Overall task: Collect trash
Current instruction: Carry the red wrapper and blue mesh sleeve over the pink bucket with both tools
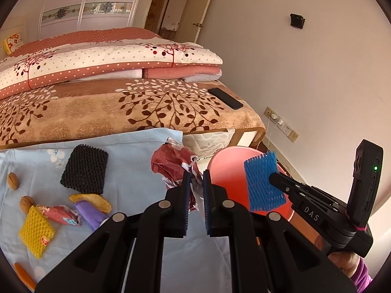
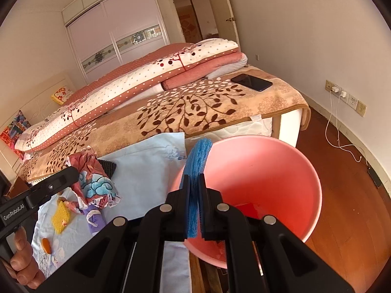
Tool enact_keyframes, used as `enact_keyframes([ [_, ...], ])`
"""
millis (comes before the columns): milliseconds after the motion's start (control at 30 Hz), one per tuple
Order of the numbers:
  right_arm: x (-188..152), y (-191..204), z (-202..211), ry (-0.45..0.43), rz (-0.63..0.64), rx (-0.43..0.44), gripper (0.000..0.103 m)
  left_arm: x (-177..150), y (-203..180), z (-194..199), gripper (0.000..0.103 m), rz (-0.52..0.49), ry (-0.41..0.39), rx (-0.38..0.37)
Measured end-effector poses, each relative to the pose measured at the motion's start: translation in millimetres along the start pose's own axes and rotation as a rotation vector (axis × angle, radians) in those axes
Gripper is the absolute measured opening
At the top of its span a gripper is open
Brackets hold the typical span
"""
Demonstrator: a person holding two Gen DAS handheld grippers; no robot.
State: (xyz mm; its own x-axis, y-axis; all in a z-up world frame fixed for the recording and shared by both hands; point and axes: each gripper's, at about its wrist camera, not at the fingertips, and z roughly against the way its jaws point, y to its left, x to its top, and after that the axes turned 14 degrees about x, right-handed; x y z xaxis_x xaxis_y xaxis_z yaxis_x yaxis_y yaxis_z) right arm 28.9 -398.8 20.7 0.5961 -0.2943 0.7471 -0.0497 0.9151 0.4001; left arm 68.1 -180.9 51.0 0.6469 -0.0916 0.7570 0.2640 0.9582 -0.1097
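Two grippers are in view, and each one pinches a piece of trash. The left gripper [image 1: 196, 183] has its jaws nearly together on a crumpled red and white wrapper [image 1: 171, 163], which hangs above the light blue cloth [image 1: 136, 151] near the edge of the bed [image 1: 146, 107]. The right gripper [image 2: 194, 183] presses its jaws on a blue foam net [image 2: 195, 161]; the net stands upright between the pads, just at the near rim of the pink bin [image 2: 268, 171], and its top sticks out above the fingertips. In the left wrist view this same net appears in front of the bin's opening. The bin stands on the wooden floor [image 2: 354, 207] beside the bed, and something red lies at its bottom. More trash lies on the blue cloth: a black foam net [image 1: 84, 169], a yellow foam net [image 1: 36, 232], two walnuts [image 1: 12, 180], a purple wrapper [image 1: 91, 213], a yellowish peel [image 1: 92, 201] and an orange piece [image 1: 24, 274] at the lower edge. A dark phone [image 2: 251, 81] rests on the brown leaf-patterned blanket, well apart from the trash. A hand [image 2: 22, 263] holds the left gripper's handle.
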Motion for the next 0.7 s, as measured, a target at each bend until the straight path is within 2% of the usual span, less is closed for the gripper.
enact_keyframes([
  [433, -2.1, -43.4, 1.3, -0.003, -0.053, -0.071, 0.006, 4.7, -65.3, -25.7, 0.01, -0.109, 0.007, -0.072],
  [700, -4.6, -56.6, -8.5, 0.021, -0.068, -0.089, 0.006, 0.4, -92.2, -49.6, 0.01, -0.165, 0.035, -0.078],
])
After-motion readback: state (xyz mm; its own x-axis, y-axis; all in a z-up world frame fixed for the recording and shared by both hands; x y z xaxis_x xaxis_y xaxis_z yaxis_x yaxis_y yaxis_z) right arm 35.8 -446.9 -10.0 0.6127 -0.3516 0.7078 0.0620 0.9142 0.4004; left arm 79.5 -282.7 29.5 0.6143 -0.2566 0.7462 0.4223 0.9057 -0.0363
